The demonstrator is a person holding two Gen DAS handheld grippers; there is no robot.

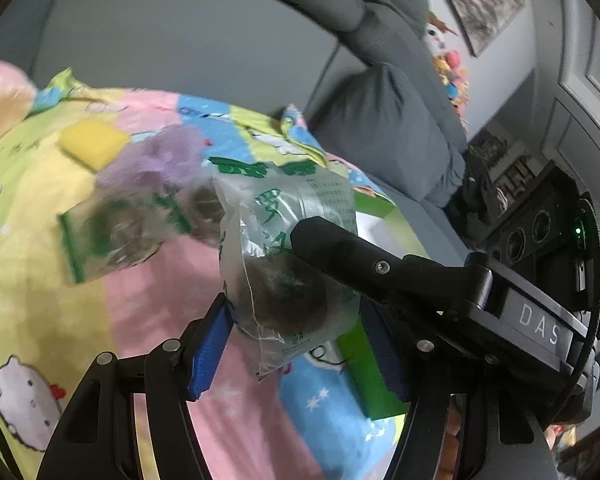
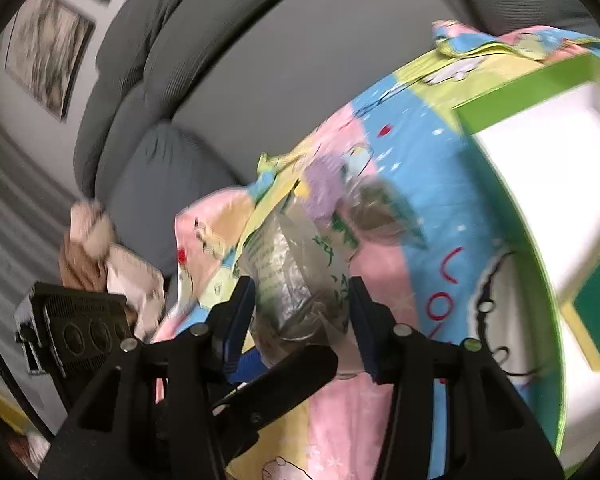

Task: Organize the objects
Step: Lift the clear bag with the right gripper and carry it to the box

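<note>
Fingers: left gripper (image 1: 296, 344) pinches the bottom of a clear green-printed bag (image 1: 288, 256), its blue pads (image 1: 210, 354) against the bag's bulge with a dark round lump inside. Right gripper (image 2: 302, 320) straddles the same bag (image 2: 296, 280) from the opposite side, blue pads at either edge; contact cannot be told.
Bag: lifted above a pastel cartoon quilt (image 1: 148, 312).
Second bag (image 1: 116, 232): blurred, on the quilt beyond.
Yellow sponge (image 1: 92, 144) and purple fluffy item (image 1: 160, 156): farther back.
Green-and-white box (image 2: 540, 184): open, beside the bags.
Background: grey sofa (image 1: 392, 128).
</note>
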